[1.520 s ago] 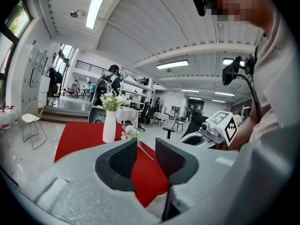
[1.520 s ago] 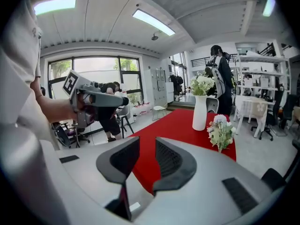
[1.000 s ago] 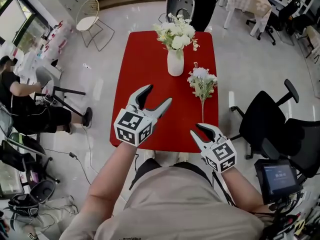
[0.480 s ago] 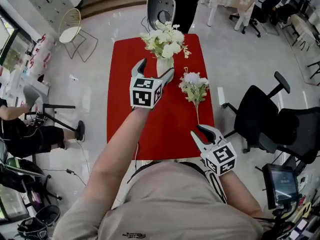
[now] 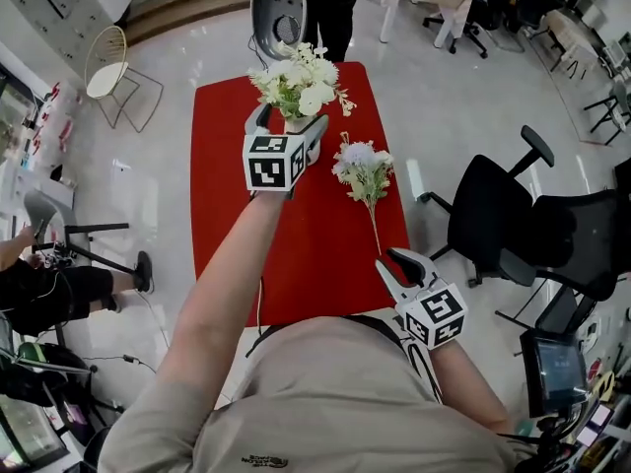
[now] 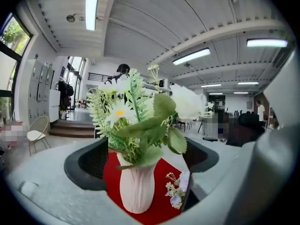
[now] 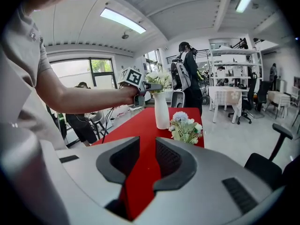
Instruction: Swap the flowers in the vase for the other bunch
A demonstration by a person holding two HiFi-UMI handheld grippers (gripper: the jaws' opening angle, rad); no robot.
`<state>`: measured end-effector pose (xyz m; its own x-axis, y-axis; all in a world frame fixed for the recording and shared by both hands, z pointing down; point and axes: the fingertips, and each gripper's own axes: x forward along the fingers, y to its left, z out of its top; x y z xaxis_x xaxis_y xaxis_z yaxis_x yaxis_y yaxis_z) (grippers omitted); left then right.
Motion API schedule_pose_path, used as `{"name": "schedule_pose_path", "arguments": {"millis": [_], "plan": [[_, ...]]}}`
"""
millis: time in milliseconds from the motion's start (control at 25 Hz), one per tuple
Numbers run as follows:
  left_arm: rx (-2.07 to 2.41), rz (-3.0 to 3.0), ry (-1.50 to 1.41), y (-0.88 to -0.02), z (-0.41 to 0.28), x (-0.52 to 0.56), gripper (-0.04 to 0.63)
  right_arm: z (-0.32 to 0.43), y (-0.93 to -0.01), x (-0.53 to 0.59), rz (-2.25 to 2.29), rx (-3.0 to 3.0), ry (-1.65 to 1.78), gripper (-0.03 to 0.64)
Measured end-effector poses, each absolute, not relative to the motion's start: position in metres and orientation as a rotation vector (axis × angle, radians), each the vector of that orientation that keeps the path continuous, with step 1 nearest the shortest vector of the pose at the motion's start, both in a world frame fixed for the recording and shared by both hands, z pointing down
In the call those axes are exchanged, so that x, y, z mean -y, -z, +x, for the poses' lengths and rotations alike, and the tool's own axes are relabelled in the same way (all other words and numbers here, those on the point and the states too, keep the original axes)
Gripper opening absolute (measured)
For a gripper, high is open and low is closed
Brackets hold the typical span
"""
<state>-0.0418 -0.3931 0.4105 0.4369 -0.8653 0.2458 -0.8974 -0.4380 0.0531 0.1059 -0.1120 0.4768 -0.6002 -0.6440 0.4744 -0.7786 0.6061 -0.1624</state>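
Flowers: two bunches (image 5: 296, 79) (image 5: 361, 166), one vase (image 6: 137, 186); left tongs (image 5: 289, 118), just widened, straddle it; right tongs (image 5: 389, 260) barely apart.

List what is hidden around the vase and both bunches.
- Body of the vase, head view: mostly covered by its flowers and the left gripper, whose jaws have just been opening, the vase between them.
- How the flowers sit inside the vase, all views: behind its wall.
- Loose bunch, left gripper view: mostly behind a jaw.
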Motion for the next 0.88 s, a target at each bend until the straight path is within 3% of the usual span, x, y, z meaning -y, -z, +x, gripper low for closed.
{"name": "schedule_pose_path", "arguments": {"millis": [440, 880], "plan": [[1.585, 2.556, -0.235, -0.402, -0.046, 0.404, 0.471, 0.109, -0.480, 0.114, 1.137, 2.463, -0.601, 0.110], [1.689, 2.511, -0.215, -0.402, -0.061, 0.407, 0.211, 0.113, -0.484, 0.119, 1.132, 2.448, -0.624, 0.106]]}}
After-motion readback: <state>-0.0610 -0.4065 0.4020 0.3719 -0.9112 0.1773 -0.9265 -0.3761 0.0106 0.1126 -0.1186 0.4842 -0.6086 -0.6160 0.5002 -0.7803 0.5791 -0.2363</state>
